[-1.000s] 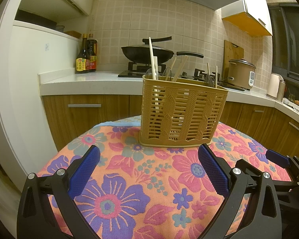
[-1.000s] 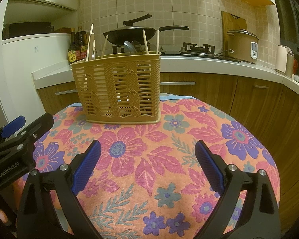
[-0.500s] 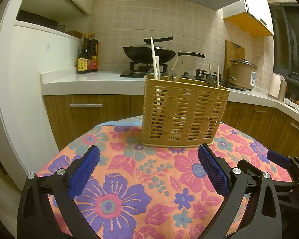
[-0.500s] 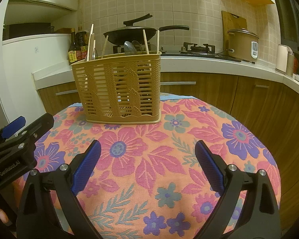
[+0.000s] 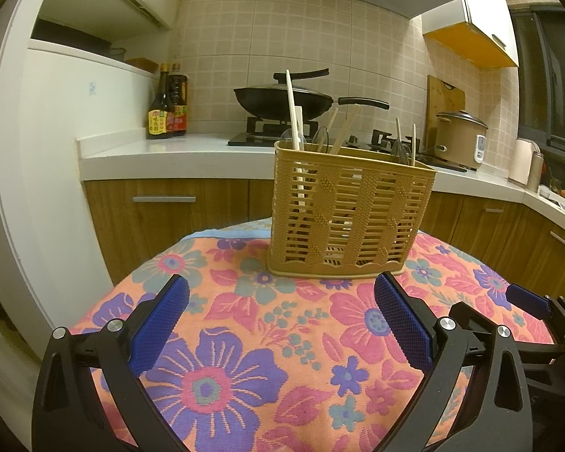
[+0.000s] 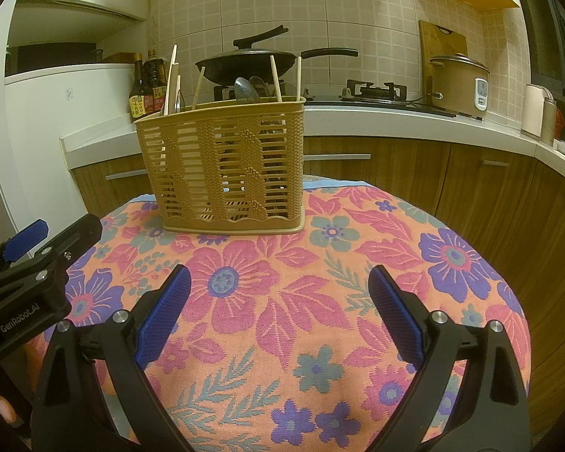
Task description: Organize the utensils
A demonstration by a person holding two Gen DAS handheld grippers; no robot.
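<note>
Woven-look tan plastic basket (image 5: 348, 211) of chopsticks (image 5: 293, 109) stands frame-centre on flowered cloth (image 5: 245, 339); left gripper (image 5: 282, 327) and right gripper (image 6: 278, 312) gape wide, empty.

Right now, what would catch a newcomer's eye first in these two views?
The tan slotted plastic utensil basket stands on the far part of the bright floral tablecloth, with wooden chopsticks and spoons poking out. Both the left gripper and the right gripper hang open and empty nearer the camera.
</note>
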